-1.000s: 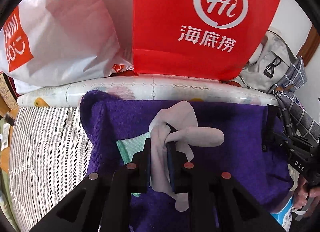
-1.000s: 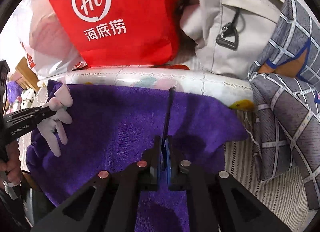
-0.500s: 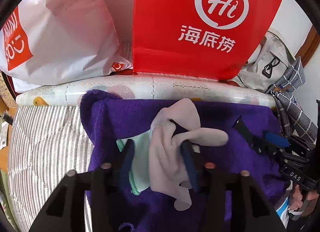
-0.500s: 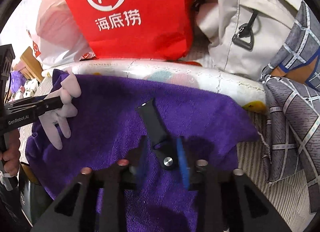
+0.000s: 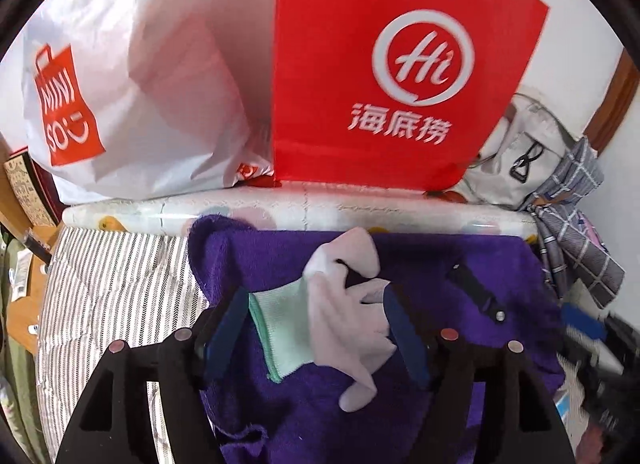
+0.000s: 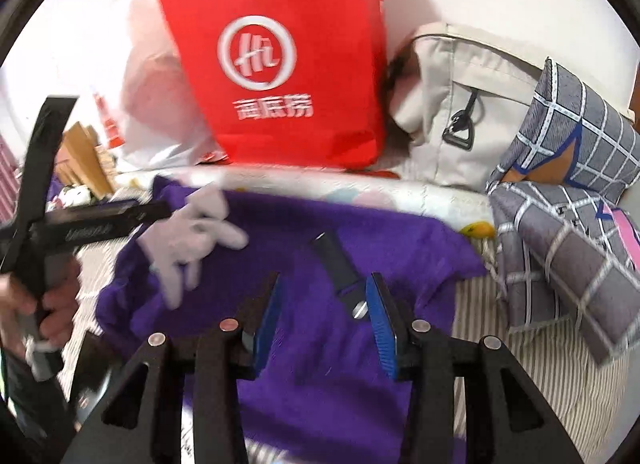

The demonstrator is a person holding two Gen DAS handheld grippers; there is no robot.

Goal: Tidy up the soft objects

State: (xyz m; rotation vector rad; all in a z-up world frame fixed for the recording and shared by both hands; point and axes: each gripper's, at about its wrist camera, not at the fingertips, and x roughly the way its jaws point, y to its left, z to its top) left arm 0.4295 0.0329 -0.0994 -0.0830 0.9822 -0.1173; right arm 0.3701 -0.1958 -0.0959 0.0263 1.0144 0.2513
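Purple towel [image 5: 420,264]: glove [image 5: 344,316], strap [image 6: 340,268] released; jaws opening.

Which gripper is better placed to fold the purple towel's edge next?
Right gripper: jaws opening over bare purple towel, strap beside. Left gripper, jaws opening, straddles the glove.

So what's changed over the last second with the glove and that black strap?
Both were let go. The left gripper, jaws opening, no longer pinches the white glove, which lies on the purple towel. The right gripper, also opening, released the black strap; it had stood on edge, now it lies flat. Towel, red bag and bedding stayed put.
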